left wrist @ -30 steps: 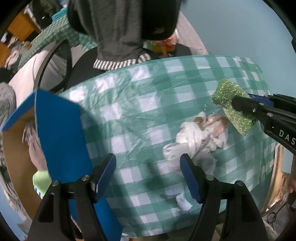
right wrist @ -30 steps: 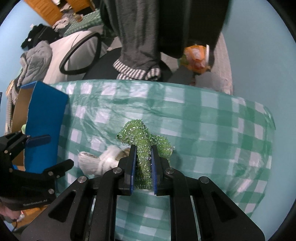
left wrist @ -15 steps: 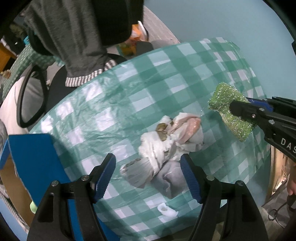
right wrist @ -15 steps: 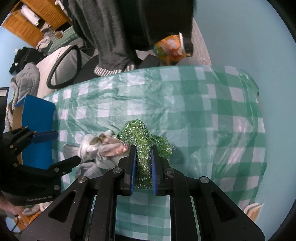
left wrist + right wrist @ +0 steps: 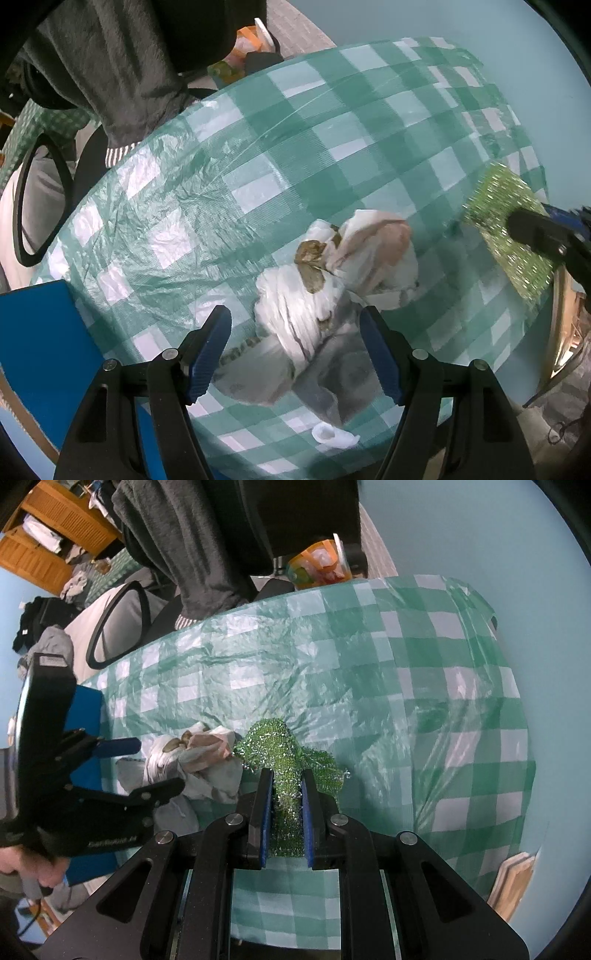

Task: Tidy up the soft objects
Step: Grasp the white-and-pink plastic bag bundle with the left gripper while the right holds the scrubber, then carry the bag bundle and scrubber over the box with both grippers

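A crumpled heap of white, grey and pinkish cloths [image 5: 332, 295] lies on the green checked tablecloth [image 5: 258, 147]. My left gripper [image 5: 295, 354] hangs open straight above the near end of the heap, its blue pads either side of the cloth and not pressing on it. My right gripper [image 5: 286, 805] is shut on a glittery green sponge cloth [image 5: 280, 753], held just above the table right of the heap [image 5: 199, 760]. In the left wrist view that green cloth [image 5: 506, 221] shows at the right edge, with the right gripper [image 5: 535, 236] on it.
A blue-sided cardboard box [image 5: 44, 350] stands at the table's left edge. A small white scrap [image 5: 334, 439] lies near the front edge. A chair draped with grey clothing [image 5: 177, 546] stands behind the table, beside an orange bag [image 5: 317, 565].
My left gripper has travelled from beside the blue box over to the cloth heap and sunk closer to it. The right gripper, still clamping the green cloth, drifted sideways along the table.
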Tool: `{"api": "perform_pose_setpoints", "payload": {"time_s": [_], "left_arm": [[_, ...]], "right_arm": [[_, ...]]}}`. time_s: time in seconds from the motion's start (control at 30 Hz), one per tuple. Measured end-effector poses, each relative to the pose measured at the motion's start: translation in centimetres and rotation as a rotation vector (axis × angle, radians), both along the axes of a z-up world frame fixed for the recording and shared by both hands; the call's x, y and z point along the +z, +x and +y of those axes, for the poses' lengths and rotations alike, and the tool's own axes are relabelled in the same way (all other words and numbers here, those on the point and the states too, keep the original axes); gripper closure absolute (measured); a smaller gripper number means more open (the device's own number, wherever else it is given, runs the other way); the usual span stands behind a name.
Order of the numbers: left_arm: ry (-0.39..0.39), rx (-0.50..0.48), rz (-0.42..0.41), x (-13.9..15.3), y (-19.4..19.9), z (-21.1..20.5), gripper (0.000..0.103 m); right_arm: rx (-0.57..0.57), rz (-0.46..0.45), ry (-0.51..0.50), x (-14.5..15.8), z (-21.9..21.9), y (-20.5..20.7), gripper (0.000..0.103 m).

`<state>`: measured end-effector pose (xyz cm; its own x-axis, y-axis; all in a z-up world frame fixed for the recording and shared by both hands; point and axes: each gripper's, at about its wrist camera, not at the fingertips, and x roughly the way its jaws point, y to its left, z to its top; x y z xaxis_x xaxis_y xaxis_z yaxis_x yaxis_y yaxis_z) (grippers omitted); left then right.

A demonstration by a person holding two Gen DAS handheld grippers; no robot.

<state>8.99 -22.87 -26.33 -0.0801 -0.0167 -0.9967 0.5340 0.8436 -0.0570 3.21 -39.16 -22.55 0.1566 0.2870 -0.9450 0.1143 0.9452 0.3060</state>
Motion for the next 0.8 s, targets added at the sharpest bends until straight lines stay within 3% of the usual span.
{"api": "perform_pose_setpoints", "payload": {"time_s": [0.13,0.43,0.8], "left_arm": [[-0.014,0.017,0.019,-0.5,0.5,0.4,0.049],[-0.011,0.017,-0.018,0.1,-0.2,0.8,0.058],[-0.027,0.092,-0.107,3.8,-0.7,2.9,0.059]], "right_arm": [[0.006,0.003,0.0,0.0,0.1,-0.3,0.09],[0.025,-0.003,-0.003,0.3,0.9,-0.3,0.09],[0.059,-0.039,-0.013,1.5,2.1,-0.4,0.09]]}}
